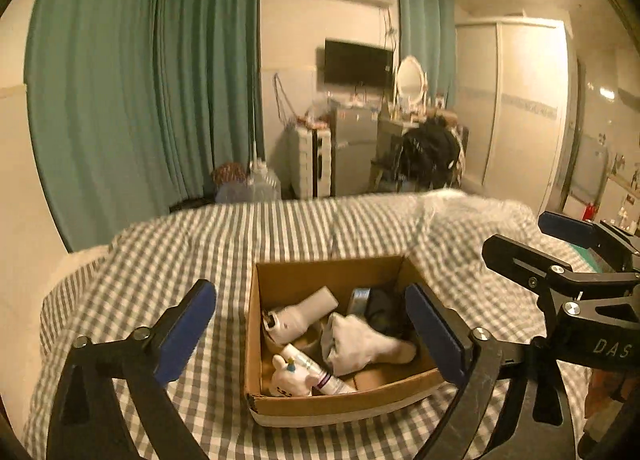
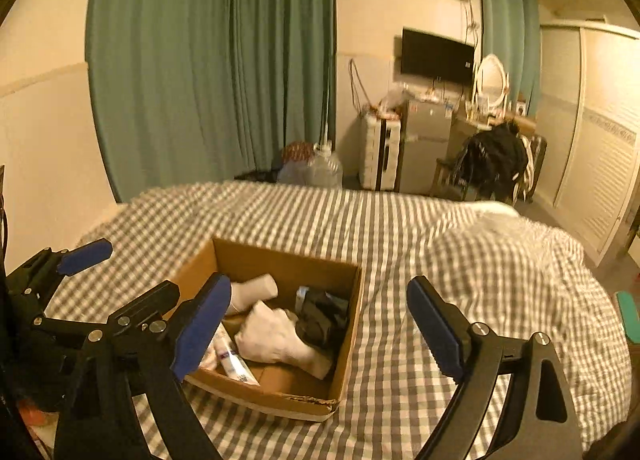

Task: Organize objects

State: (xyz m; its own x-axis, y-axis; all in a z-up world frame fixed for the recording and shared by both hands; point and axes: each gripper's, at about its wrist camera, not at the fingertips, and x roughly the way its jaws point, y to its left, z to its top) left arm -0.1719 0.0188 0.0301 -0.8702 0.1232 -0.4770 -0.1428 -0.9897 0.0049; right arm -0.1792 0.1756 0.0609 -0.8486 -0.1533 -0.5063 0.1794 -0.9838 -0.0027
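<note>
An open cardboard box (image 1: 332, 406) sits on the checked bed cover; it also shows in the right wrist view (image 2: 280, 398). Inside lie a white sock (image 1: 360, 344), a white bottle-like item (image 1: 296, 314), a tube (image 1: 320, 374), a small white figure (image 1: 286, 382) and dark cloth (image 1: 386, 310). My left gripper (image 1: 316, 336) is open and empty, held over the box's near side. My right gripper (image 2: 320, 330) is open and empty, above the box's right edge. Each gripper also shows at the side of the other's view.
The grey-and-white checked bed cover (image 2: 400, 228) spreads all around the box, bunched up at the right (image 2: 512, 256). Beyond the bed are green curtains (image 1: 140, 80), a small fridge (image 1: 356, 148), a chair with dark clothes (image 1: 432, 152) and a wardrobe (image 2: 600, 132).
</note>
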